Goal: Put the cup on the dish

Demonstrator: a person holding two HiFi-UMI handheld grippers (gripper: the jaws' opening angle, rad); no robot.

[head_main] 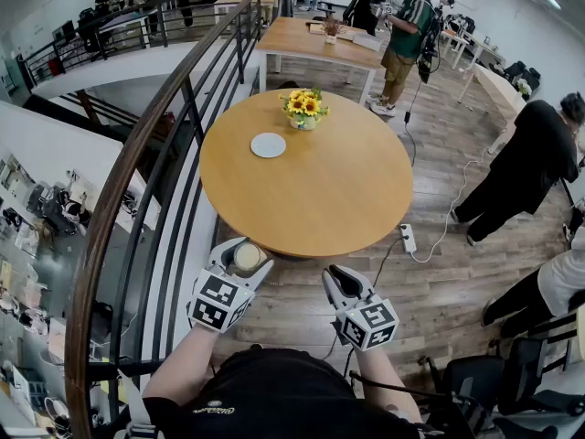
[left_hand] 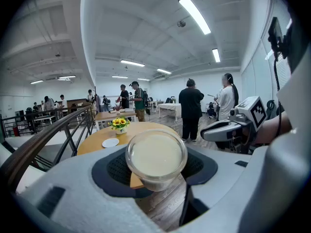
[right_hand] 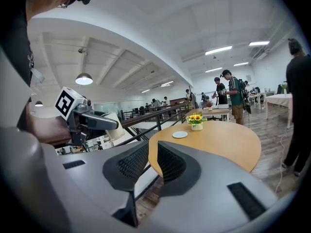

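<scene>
My left gripper (head_main: 241,254) is shut on a clear cup (head_main: 248,258) of cream-coloured liquid, held in front of the person's body just short of the near edge of the round wooden table (head_main: 320,190). In the left gripper view the cup (left_hand: 156,155) sits between the dark pads (left_hand: 114,168). The small white dish (head_main: 268,144) lies on the far left part of the table and also shows in the gripper views (left_hand: 110,142) (right_hand: 180,135). To the right of the cup, my right gripper (head_main: 340,277) holds its jaws a narrow gap apart with nothing between them (right_hand: 152,161).
A pot of sunflowers (head_main: 303,108) stands just behind the dish. A curved metal railing (head_main: 164,154) runs along the table's left side. A power strip (head_main: 408,238) and cable lie on the wooden floor at the right. Several people stand behind and to the right of the table.
</scene>
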